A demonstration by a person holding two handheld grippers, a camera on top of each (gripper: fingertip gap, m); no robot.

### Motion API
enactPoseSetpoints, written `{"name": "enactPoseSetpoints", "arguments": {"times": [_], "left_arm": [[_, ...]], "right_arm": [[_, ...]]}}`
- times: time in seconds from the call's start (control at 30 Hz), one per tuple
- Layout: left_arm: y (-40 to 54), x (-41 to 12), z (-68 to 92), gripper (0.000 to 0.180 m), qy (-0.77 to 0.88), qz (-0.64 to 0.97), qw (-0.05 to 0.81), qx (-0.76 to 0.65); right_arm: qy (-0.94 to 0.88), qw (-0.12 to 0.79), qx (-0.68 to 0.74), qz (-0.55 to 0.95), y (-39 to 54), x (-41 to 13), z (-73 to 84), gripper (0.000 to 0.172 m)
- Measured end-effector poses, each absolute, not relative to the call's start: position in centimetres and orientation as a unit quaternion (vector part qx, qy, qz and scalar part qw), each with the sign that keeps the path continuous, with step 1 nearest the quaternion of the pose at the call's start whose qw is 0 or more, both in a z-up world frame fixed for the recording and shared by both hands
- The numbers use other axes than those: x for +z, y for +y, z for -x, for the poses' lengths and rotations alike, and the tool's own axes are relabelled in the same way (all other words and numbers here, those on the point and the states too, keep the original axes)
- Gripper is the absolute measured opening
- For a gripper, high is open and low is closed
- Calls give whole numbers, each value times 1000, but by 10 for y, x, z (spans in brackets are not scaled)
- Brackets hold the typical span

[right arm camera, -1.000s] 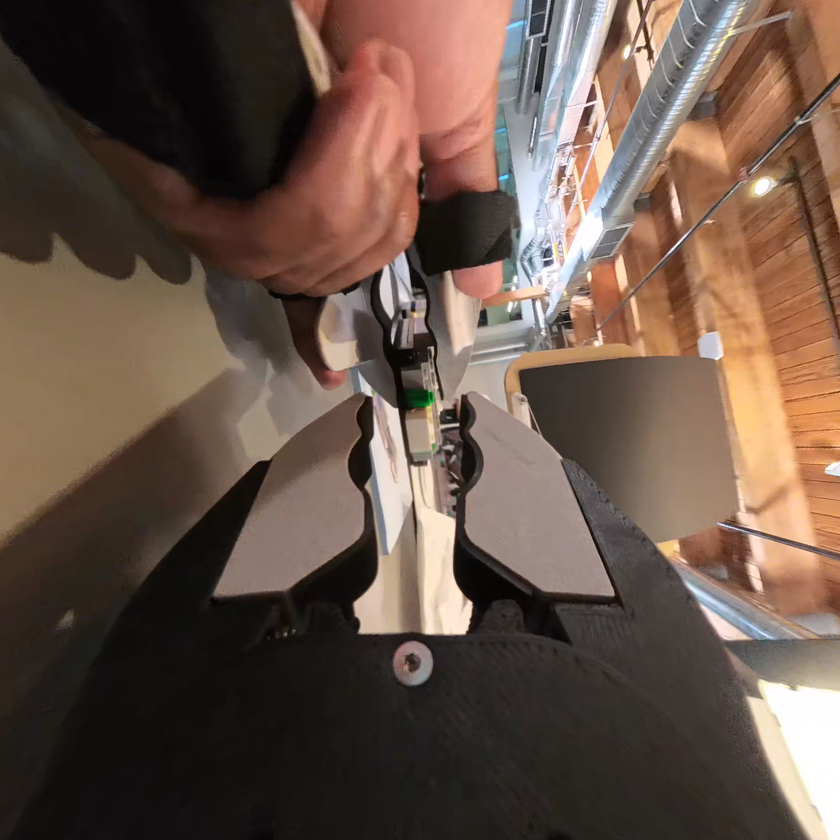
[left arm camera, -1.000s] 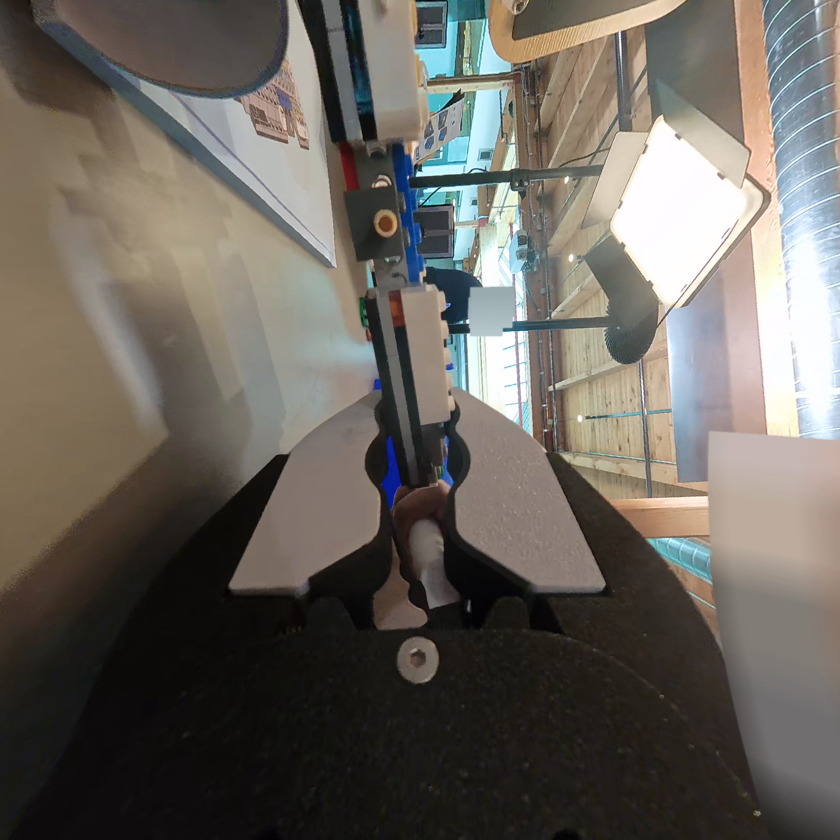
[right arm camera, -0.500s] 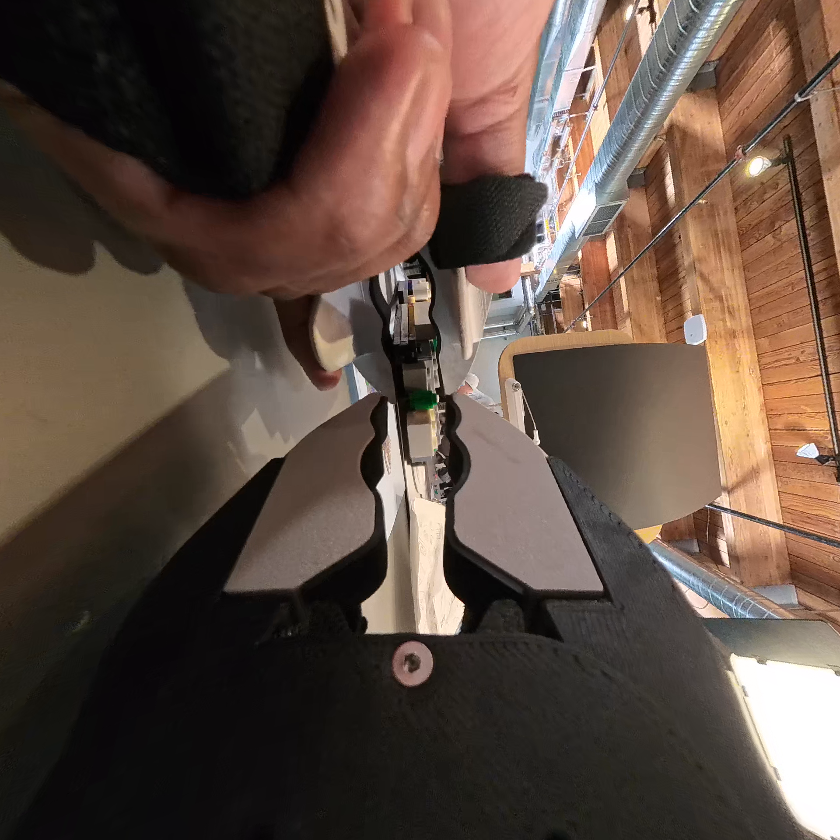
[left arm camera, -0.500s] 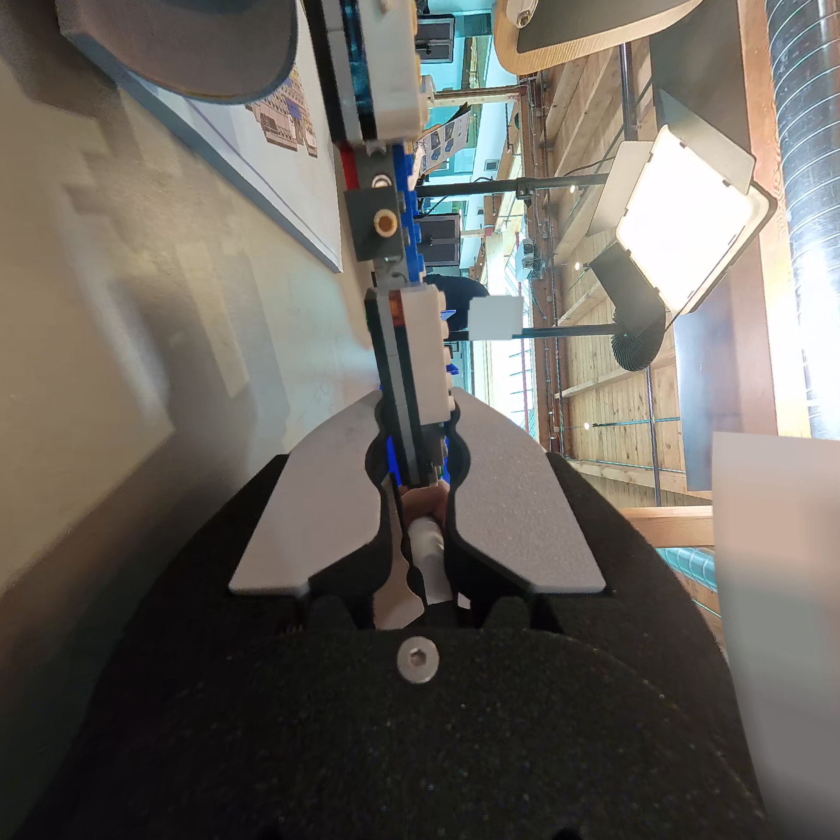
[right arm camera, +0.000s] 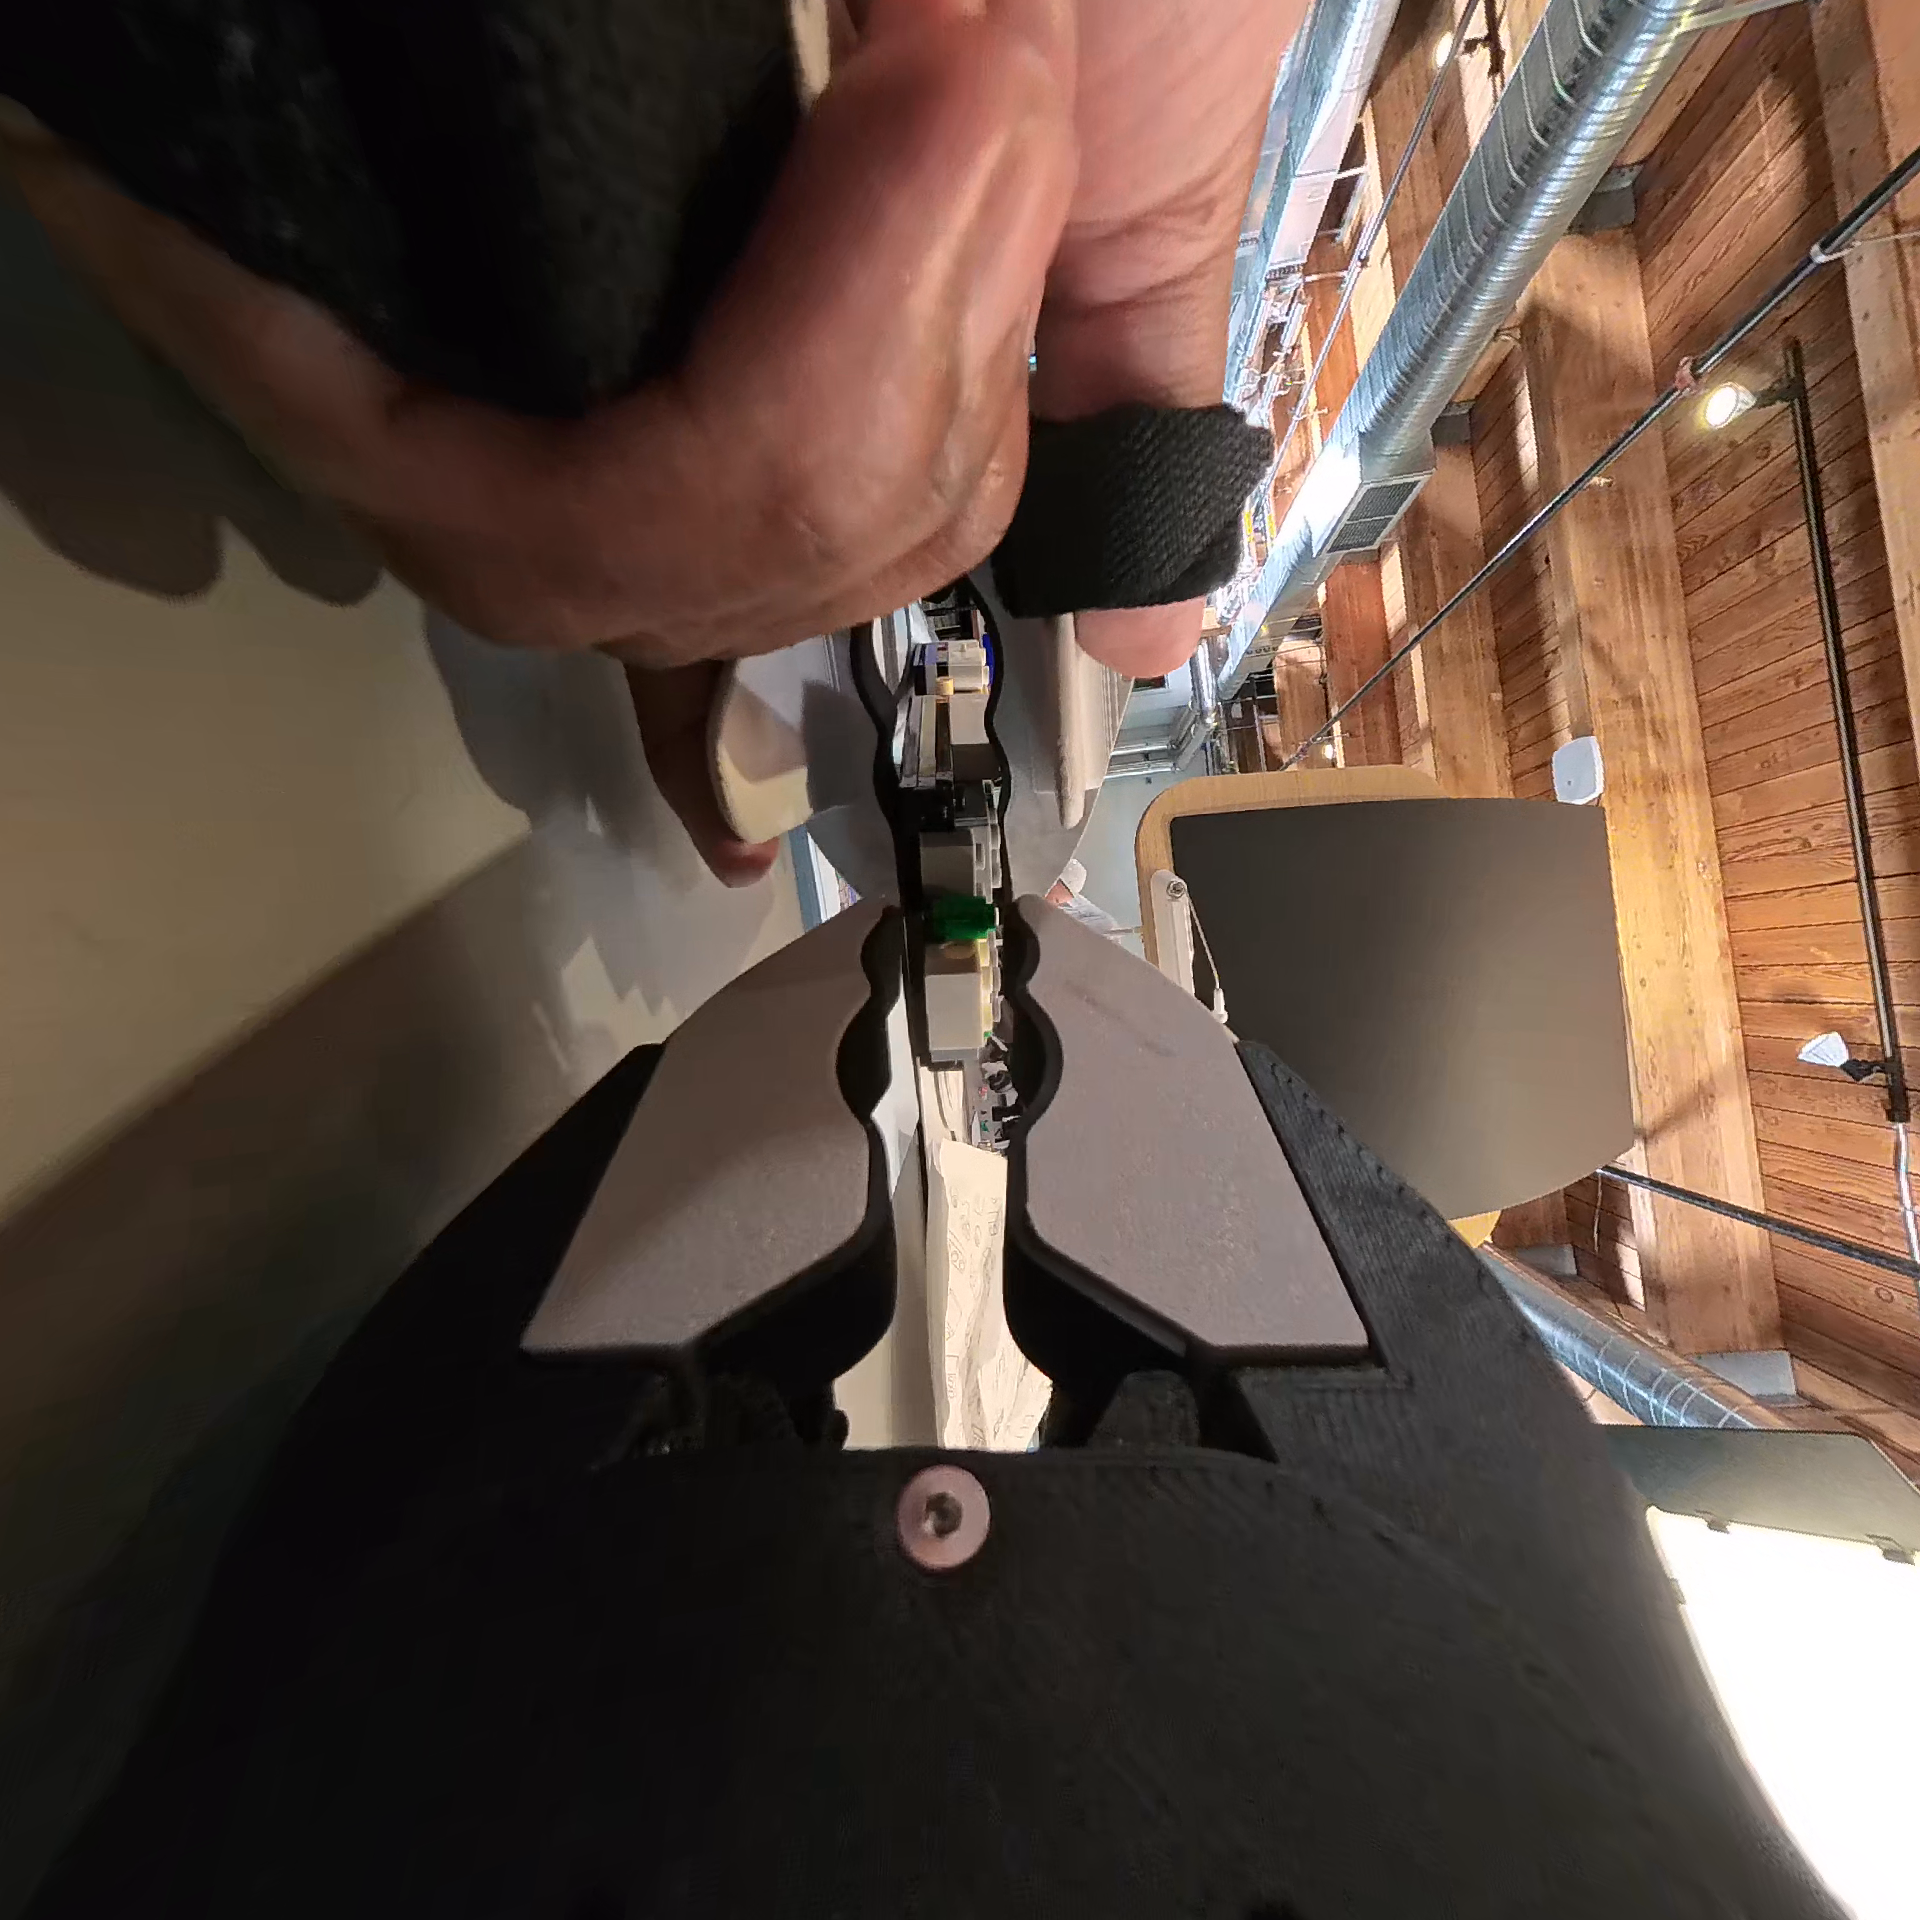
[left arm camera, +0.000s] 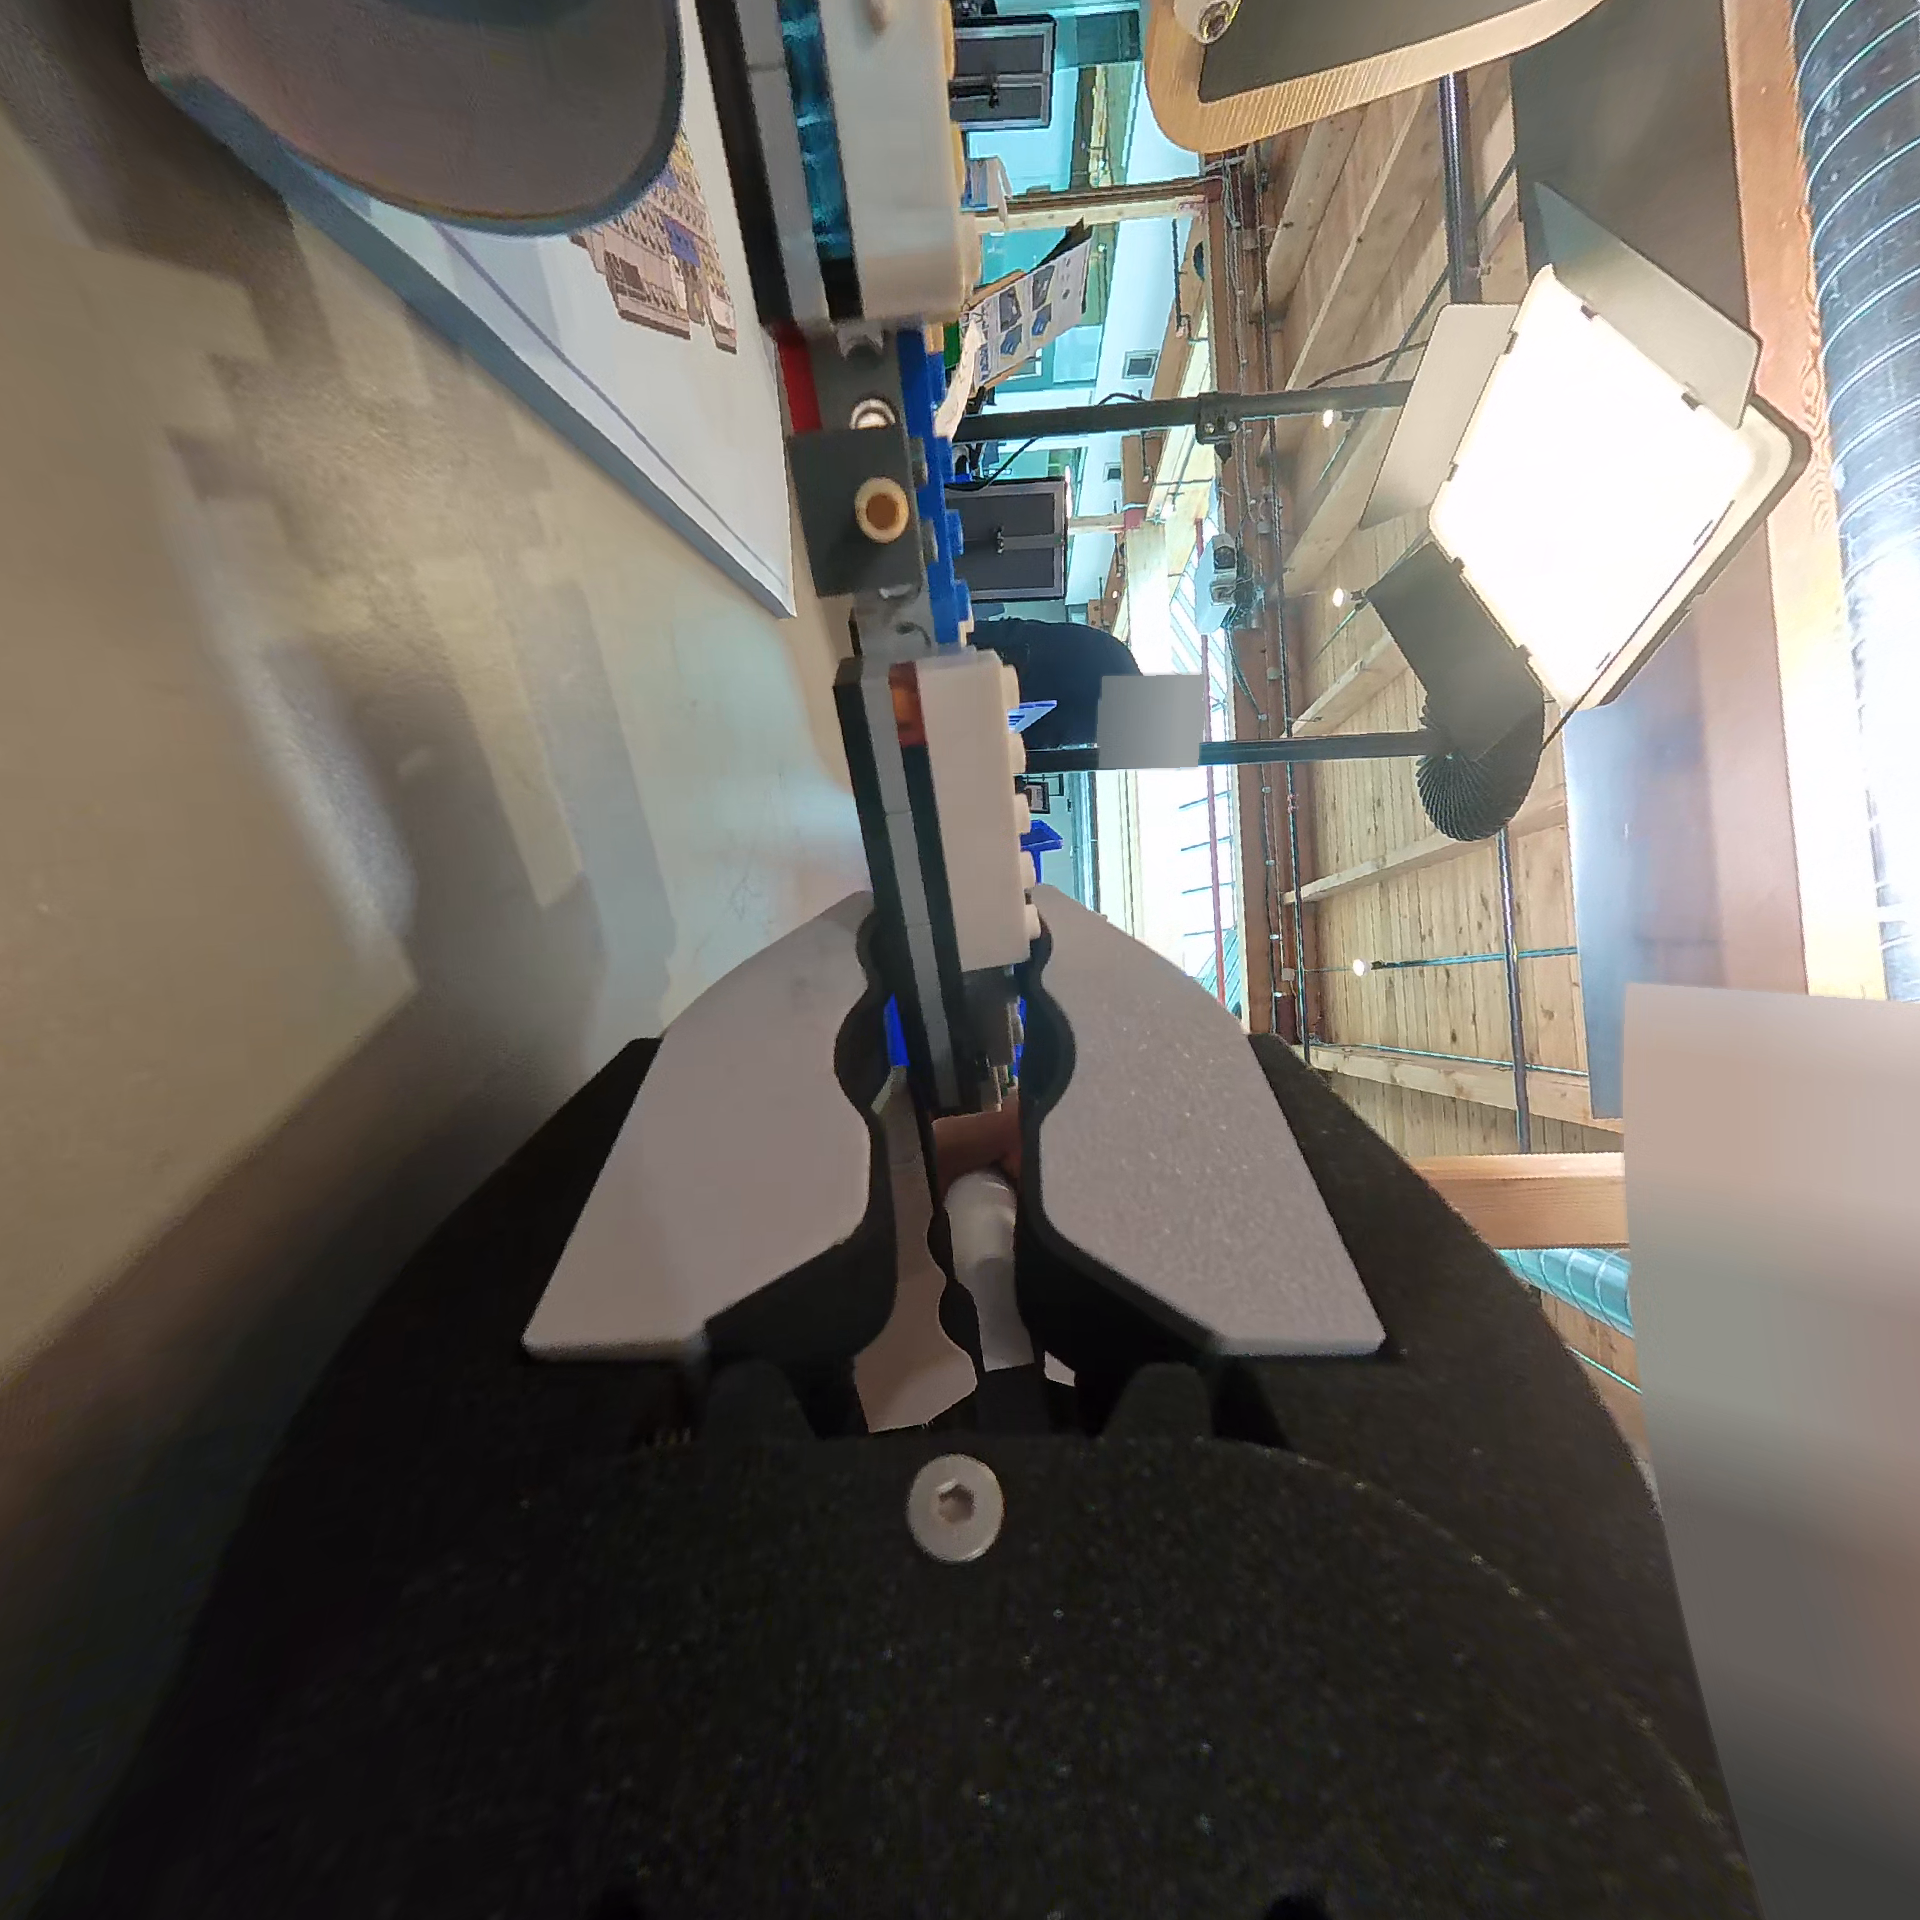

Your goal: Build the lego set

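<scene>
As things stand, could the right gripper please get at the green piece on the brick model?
Probably yes: the green piece sits right at the right gripper's fingertips, which already close around that end of the brick model; nothing lies between. The left gripper clamps farther along.

We see a workshop-like hall: timber-clad walls (right arm camera: 1714,727), exposed metal ducting (right arm camera: 1475,239), a stand-mounted studio light panel (left arm camera: 1579,488) and a pale worktable (left arm camera: 208,727).

A lit panel lamp (left arm camera: 1590,488) glared on its black stand, a ribbed silver duct (right arm camera: 1455,239) ran along the wooden wall (right arm camera: 1714,623), a dark wood-rimmed board (right arm camera: 1392,997) stood nearby
</scene>
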State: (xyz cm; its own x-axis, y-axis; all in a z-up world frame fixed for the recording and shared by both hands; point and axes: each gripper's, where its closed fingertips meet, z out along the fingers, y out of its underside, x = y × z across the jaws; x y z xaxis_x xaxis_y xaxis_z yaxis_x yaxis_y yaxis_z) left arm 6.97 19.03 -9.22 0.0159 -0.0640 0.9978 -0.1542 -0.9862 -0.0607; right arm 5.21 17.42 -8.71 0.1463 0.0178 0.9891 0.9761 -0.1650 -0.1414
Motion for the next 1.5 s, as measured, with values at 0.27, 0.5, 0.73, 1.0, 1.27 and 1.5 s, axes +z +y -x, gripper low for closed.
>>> {"name": "enactPoseSetpoints", "arguments": {"times": [0.27,0.5,0.73,1.0,1.27,1.5], "left_arm": [[189,-92,-70,21,-79,-714,33,695],[188,-93,-69,21,-79,-714,37,694],[187,-93,-70,21,-76,-713,42,696],[187,-94,-70,21,-75,-713,46,696],[186,-93,-70,20,-79,-712,44,697],[186,-94,-70,21,-83,-711,41,697]], "right_arm": [[-428,484,-494,582,175,-88,-53,16],[-430,483,-484,590,174,-89,-52,16],[-437,477,-480,593,173,-91,-53,16],[-440,472,-477,597,173,-92,-53,16],[-444,467,-476,598,172,-92,-53,15],[-441,467,-478,599,172,-92,-54,15]]}}
